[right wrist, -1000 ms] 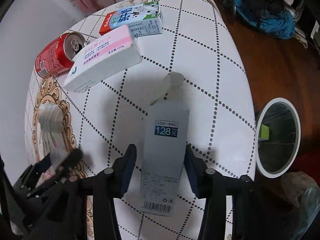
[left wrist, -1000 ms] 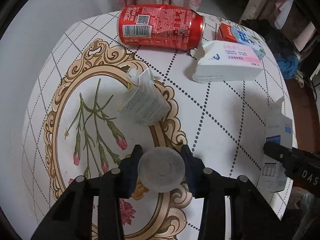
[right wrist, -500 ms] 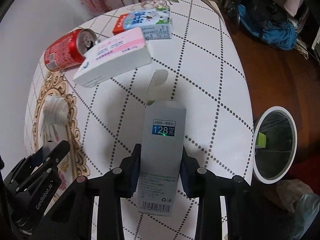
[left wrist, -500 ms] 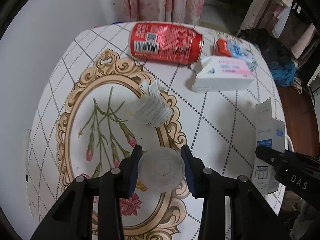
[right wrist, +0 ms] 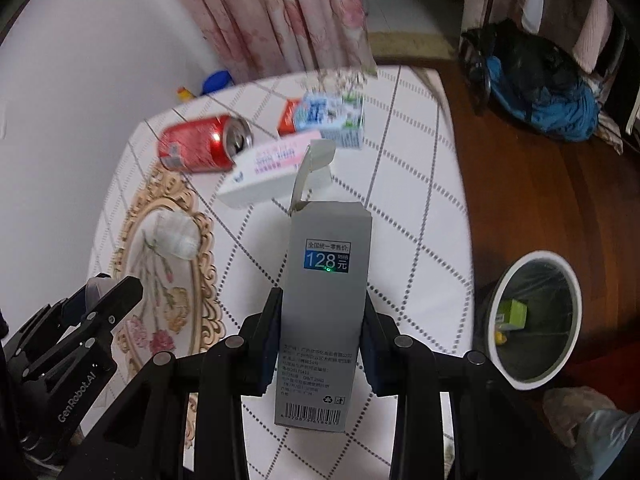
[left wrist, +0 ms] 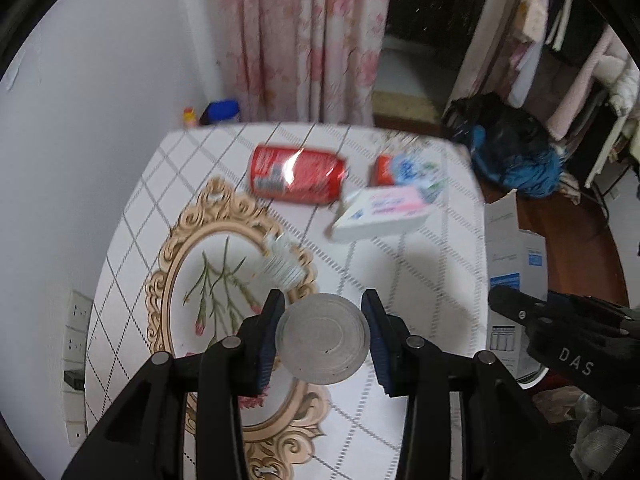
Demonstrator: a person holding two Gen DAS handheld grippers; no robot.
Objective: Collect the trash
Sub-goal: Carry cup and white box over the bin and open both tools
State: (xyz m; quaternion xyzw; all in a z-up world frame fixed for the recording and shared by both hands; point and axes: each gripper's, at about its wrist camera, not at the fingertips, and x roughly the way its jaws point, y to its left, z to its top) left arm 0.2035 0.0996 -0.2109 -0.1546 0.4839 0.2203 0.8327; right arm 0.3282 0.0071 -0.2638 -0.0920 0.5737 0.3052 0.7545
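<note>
My left gripper (left wrist: 323, 330) is shut on a clear plastic cup (left wrist: 322, 339), held above the table. My right gripper (right wrist: 322, 322) is shut on a grey carton box (right wrist: 324, 300) with an open top flap, lifted off the table; the box also shows in the left wrist view (left wrist: 514, 264). On the table lie a red soda can (left wrist: 298, 179), a pink-and-white box (left wrist: 384, 214), a milk carton (right wrist: 332, 118) and a crumpled paper cup (right wrist: 176, 236). A white-rimmed trash bin (right wrist: 534, 316) stands on the floor to the right.
The round table (right wrist: 420, 200) has a white checked cloth with a gold floral oval. A blue and black bag pile (right wrist: 544, 92) lies on the wooden floor at the right. Pink curtains (left wrist: 316, 40) hang behind, with a white wall on the left.
Both grippers have risen and pulled back from the table, each carrying its item. The grey box went from lying on the table to being held in the air.
</note>
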